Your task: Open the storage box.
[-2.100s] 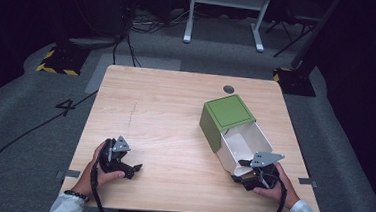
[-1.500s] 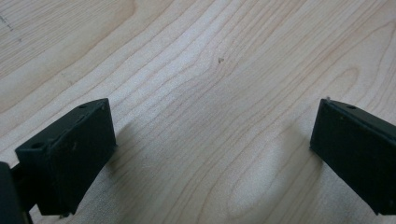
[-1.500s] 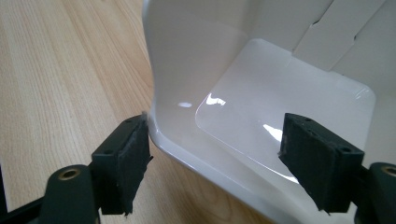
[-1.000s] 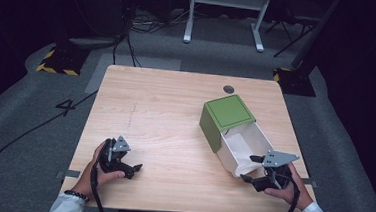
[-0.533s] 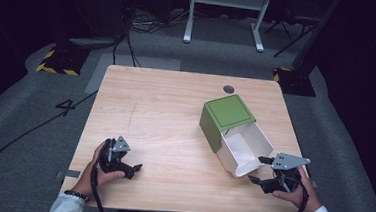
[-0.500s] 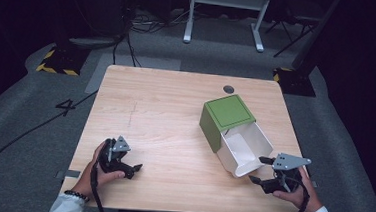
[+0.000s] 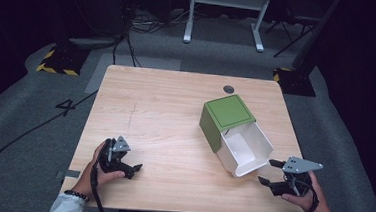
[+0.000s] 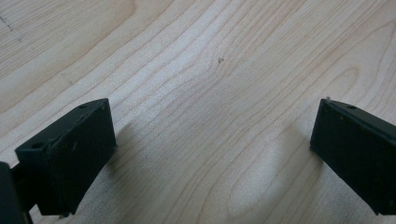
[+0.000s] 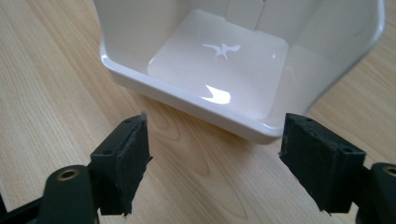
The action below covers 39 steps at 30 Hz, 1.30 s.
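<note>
The counter (image 7: 165, 109) is a light wood-grain top, bare over most of its area, with a small dark round fitting (image 7: 229, 89) near its far edge. It stands on grey carpet in a dark room. A white metal frame (image 7: 226, 8) stands beyond it, cables trail on the floor, and yellow-and-black hazard tape (image 7: 54, 61) marks a base at far left. A figure "4" (image 7: 66, 107) is marked on the floor to the left of the counter.

Count: one box, two tools. The box (image 7: 234, 132) has a green shell and a white inner bin (image 9: 219, 60), empty, which opens toward the near right corner. It lies right of centre on the counter. No brand or label can be read on it.

The right tool (image 7: 270, 173) sits just in front of the bin's open rim, jaws apart, nothing between them. The left tool (image 7: 130, 166) rests at the near left of the counter, well apart from the box, jaws wide apart over bare wood.
</note>
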Available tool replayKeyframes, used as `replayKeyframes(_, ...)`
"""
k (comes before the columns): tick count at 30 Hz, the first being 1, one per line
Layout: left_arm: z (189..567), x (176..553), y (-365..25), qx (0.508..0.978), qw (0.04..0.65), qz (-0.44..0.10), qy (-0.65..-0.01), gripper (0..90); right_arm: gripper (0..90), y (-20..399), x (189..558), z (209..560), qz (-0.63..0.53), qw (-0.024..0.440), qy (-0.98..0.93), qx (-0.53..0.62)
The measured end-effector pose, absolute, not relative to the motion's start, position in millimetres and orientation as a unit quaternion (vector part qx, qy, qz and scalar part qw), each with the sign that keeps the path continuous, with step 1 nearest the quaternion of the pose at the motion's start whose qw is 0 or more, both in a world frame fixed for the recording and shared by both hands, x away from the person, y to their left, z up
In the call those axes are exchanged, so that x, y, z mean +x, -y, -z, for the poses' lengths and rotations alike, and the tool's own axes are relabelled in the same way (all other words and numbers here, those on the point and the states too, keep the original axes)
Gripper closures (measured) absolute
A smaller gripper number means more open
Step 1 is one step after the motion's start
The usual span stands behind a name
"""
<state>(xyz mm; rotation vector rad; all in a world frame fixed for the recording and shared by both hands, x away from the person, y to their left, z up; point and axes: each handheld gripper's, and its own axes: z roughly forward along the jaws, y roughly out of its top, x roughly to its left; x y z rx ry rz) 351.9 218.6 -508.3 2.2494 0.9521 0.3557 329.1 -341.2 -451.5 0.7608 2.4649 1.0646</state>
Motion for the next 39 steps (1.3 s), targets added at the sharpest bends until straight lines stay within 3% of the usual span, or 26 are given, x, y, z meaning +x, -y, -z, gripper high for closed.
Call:
replayKeyframes(32,508,349,-218,0.857,0.33,-0.138,-0.371,0.4,24.8,398,330,507,-0.374,0.171,-0.831,0.376)
replayKeyframes(39,508,349,-218,0.858,0.33,-0.137,-0.37,0.2,18.8,399,329,508,-0.366,0.185,-0.822,0.395)
